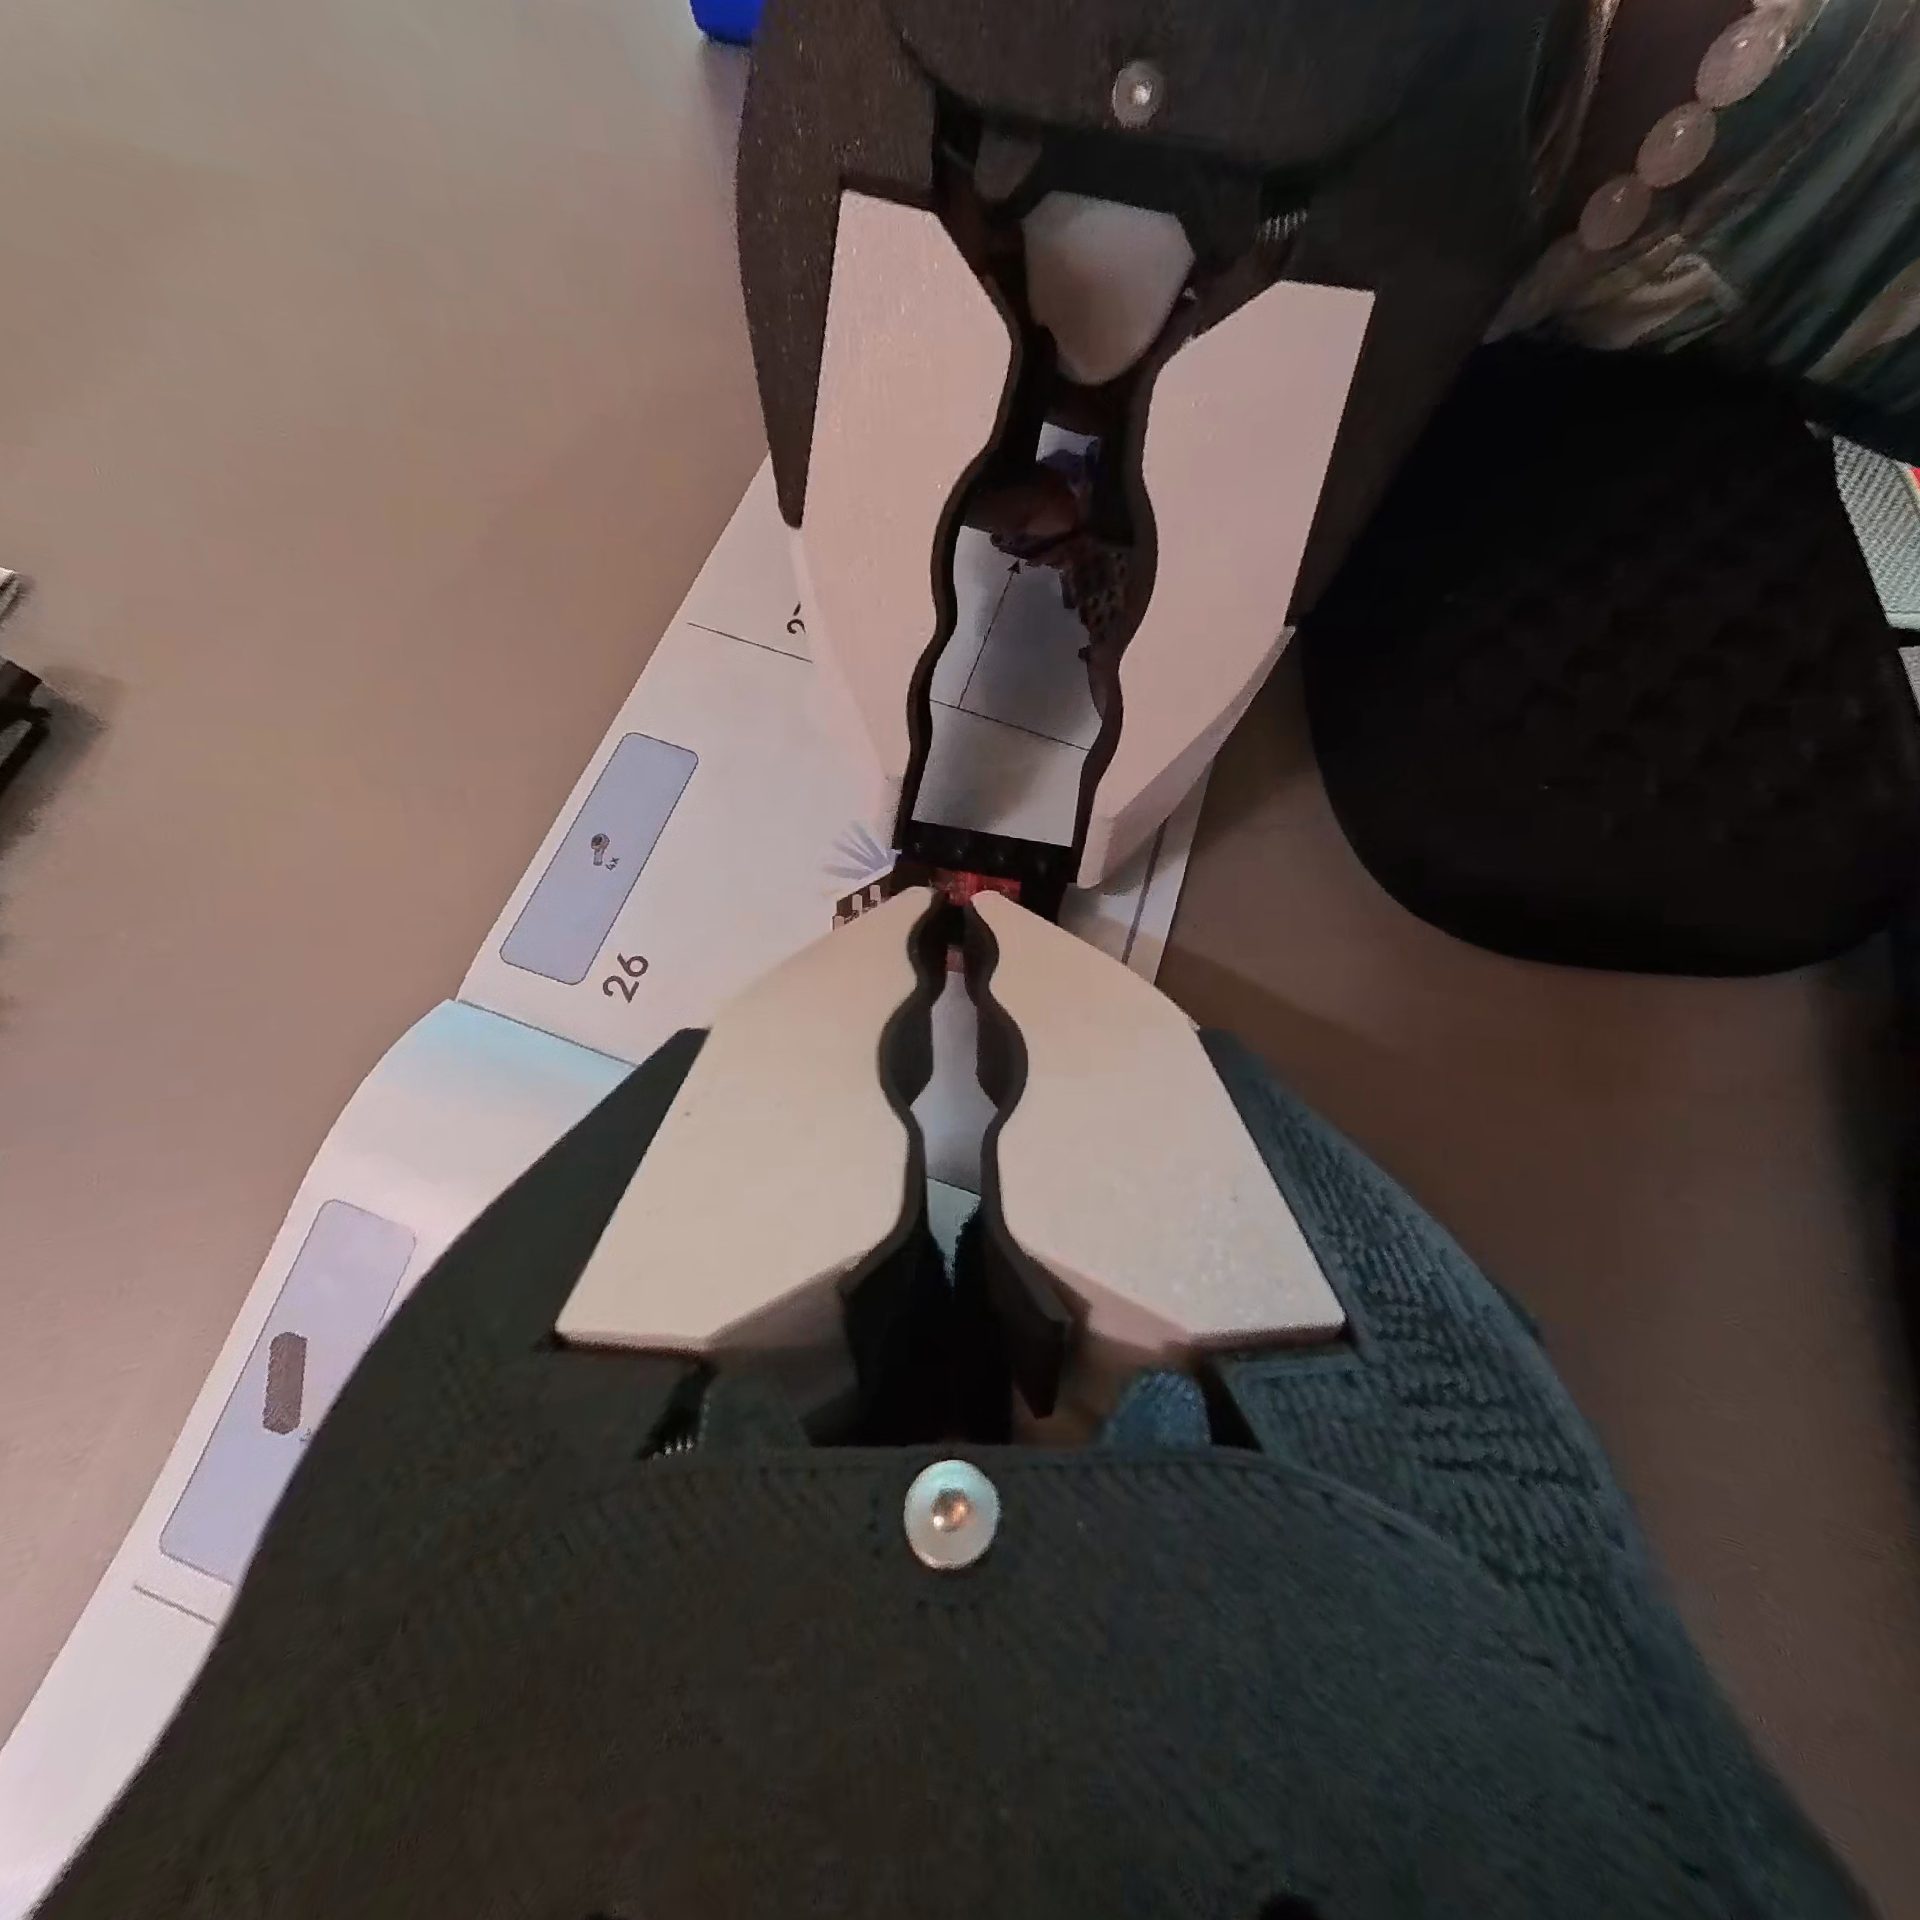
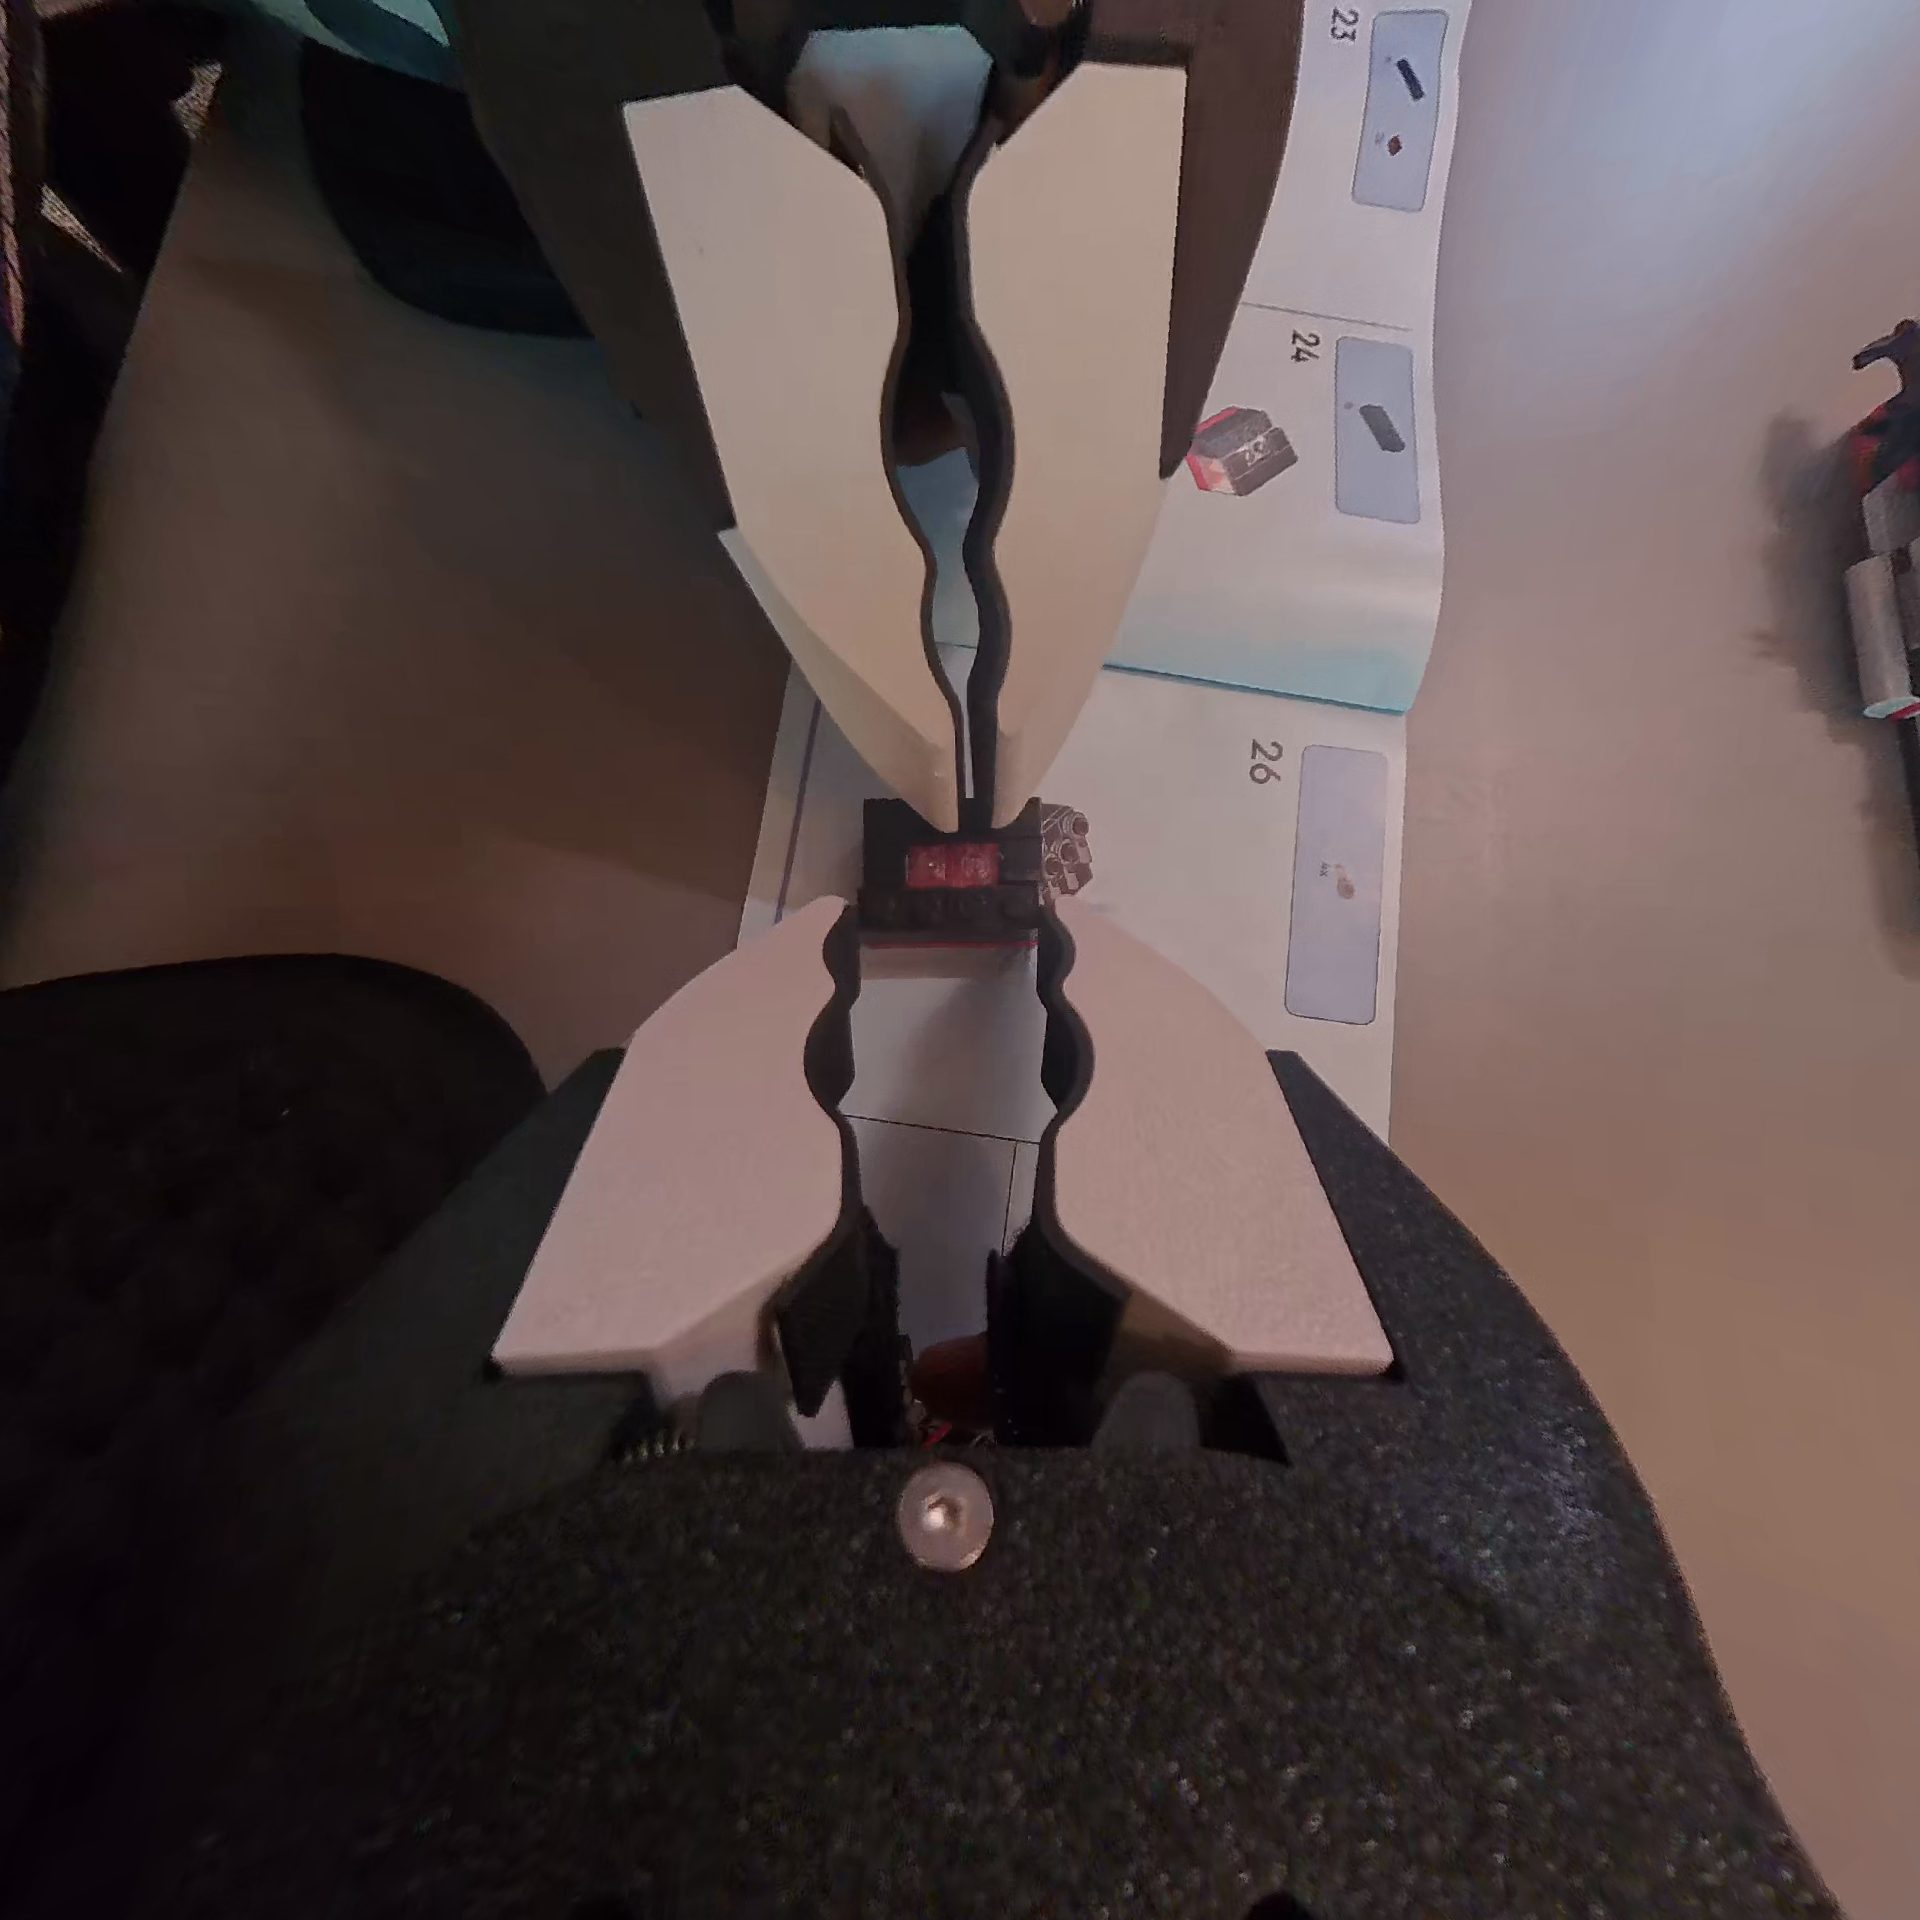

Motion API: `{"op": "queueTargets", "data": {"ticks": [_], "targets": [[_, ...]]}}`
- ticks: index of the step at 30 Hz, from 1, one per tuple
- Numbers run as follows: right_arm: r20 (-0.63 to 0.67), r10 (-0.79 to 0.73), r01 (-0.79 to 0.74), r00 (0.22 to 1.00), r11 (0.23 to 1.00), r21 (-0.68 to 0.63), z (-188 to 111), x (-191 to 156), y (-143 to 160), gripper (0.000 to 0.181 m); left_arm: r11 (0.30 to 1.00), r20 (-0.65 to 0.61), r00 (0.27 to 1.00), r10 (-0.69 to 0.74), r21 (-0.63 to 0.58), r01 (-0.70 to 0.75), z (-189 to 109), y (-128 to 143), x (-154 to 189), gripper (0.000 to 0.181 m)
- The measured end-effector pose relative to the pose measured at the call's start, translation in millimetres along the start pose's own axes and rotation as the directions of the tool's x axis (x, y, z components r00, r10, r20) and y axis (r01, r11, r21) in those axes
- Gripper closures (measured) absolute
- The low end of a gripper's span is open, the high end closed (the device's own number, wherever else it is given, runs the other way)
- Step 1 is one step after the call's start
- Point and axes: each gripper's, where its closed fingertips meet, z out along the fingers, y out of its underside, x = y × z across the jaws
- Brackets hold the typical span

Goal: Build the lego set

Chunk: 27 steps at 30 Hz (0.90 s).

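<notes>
Your two tools meet tip to tip over the open instruction booklet [image 2: 1340, 644] on the table [image 1: 312, 416]. Right tool [image 2: 948, 920] pinches the small black-and-red lego block [image 2: 951, 868] across its width, a steady hold so the other side can work. Left tool [image 1: 951, 902] is pressed nearly together, its tips at the block's red part; likely seating a small piece, but that piece can't be made out. The block's underside is hidden by the fingers. A dark assembly [image 2: 1886, 540] is cut off at the table's edge of view. Black cap [image 1: 1600, 665] lies nearby.
</notes>
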Motion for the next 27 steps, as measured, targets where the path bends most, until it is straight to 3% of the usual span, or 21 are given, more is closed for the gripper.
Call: {"op": "queueTargets", "data": {"ticks": [27], "targets": [[-0.018, 0.064, -0.066, 0.998, 0.983, -0.171, 6.9, 1.1, -1.1, 0.148, 0.999, -0.066, 0.997, -0.033, 0.017, 0.034, 4.2, 0.8, 2.5, 0.181]]}}
